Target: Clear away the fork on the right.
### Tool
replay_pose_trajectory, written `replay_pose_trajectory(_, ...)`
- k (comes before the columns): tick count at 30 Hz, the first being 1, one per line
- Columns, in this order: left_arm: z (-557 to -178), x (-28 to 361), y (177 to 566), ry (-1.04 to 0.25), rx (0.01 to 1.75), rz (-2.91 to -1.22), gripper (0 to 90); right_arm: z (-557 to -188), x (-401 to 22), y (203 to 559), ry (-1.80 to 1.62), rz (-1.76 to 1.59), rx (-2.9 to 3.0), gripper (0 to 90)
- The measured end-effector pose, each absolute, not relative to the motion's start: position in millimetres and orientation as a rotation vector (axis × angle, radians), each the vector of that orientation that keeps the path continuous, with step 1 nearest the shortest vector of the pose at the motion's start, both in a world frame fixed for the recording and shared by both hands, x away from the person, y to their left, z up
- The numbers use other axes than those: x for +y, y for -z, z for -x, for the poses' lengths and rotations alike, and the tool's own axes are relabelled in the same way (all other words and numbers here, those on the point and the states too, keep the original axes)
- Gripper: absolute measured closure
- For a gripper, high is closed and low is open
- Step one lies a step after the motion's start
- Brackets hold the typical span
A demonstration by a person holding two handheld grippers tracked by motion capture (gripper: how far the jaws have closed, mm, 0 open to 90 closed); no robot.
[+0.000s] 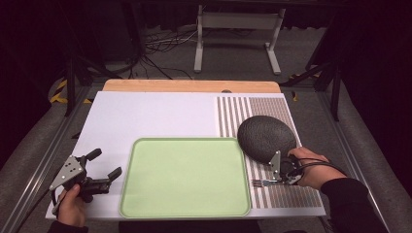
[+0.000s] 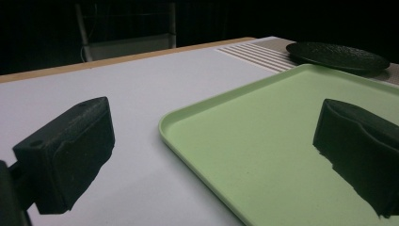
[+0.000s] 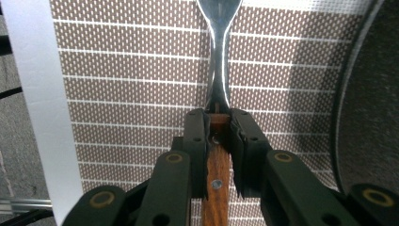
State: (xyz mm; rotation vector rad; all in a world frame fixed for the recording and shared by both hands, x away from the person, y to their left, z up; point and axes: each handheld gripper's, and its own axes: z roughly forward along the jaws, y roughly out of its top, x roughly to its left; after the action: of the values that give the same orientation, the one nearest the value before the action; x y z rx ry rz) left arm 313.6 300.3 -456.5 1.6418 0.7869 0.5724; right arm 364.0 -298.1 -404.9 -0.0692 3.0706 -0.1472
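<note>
**High view: table stock, one fork in hand**

High view is showing one white table top (image 1: 145, 116), with one wooden edge strip along its far side. On it are lying:

- One pale green rectangular plastic tray with rounded corners (image 1: 184, 177), sitting at the near middle.
- One brown-and-white striped woven placemat (image 1: 291, 194), lying to the right of the tray.
- One dark, rough-textured oval plate (image 1: 265, 137), resting on the far part of the placemat, its edge just beside the tray's far right corner.
- One metal fork with a riveted wooden handle (image 1: 262, 183), lying over the near part of the placemat, tines pointing toward the tray.

Two grippers are being held, one per hand. The right gripper (image 3: 219, 117) is clamping its two black jaws on the fork's handle where wood meets metal. The left gripper (image 1: 104, 167) is hovering over the white top just left of the tray, its jaws standing wide apart with nothing between them.
</note>
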Motion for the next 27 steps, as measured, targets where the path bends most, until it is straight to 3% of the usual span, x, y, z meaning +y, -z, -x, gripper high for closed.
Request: replay_pose_trajectory(27,-313,301,455,-0.575,0.780,-1.637,0.1,-363,-272,348,0.008,0.000,2.967,78.2)
